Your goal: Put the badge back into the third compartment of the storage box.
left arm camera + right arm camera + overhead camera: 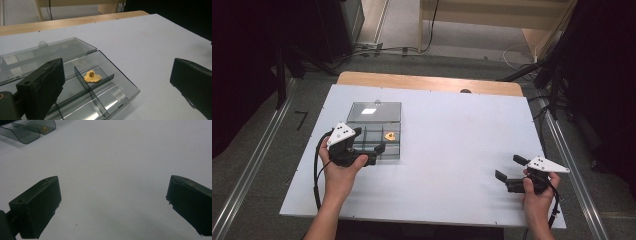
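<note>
A: Where was the gold piece (92, 76)?
B: In the open box's (388, 153) far-right compartment, dividers around it. Your left claw (371, 151) gaped empty beside it; your right claw (507, 174), well apart, gaped empty too.

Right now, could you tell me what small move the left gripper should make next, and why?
Probably ease the left gripper forward and down toward the gold piece. Its jaws stand wide open and hold nothing, the box is open with its lid laid back, and the piece lies alone in one compartment.
</note>
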Action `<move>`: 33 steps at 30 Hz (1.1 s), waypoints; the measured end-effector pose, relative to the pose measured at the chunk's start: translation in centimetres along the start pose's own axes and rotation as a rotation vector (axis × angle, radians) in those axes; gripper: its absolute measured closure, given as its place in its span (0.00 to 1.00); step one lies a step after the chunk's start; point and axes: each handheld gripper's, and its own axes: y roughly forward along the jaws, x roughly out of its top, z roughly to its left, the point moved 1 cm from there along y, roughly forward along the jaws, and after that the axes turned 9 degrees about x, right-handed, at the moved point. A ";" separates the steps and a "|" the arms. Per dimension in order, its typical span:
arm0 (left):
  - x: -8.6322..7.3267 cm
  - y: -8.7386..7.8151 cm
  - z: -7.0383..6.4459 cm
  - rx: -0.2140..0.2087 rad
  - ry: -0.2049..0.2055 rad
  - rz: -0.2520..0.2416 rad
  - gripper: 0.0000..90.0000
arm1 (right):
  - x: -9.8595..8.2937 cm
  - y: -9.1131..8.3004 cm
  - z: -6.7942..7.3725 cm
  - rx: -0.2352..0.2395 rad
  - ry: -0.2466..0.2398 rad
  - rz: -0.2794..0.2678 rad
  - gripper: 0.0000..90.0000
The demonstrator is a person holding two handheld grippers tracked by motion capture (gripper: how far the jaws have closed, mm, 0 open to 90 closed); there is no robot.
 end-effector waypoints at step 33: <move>-5.0 -4.6 2.8 0.100 0.034 -0.086 0.01 | 0.0 0.1 0.1 -0.007 0.001 0.004 0.00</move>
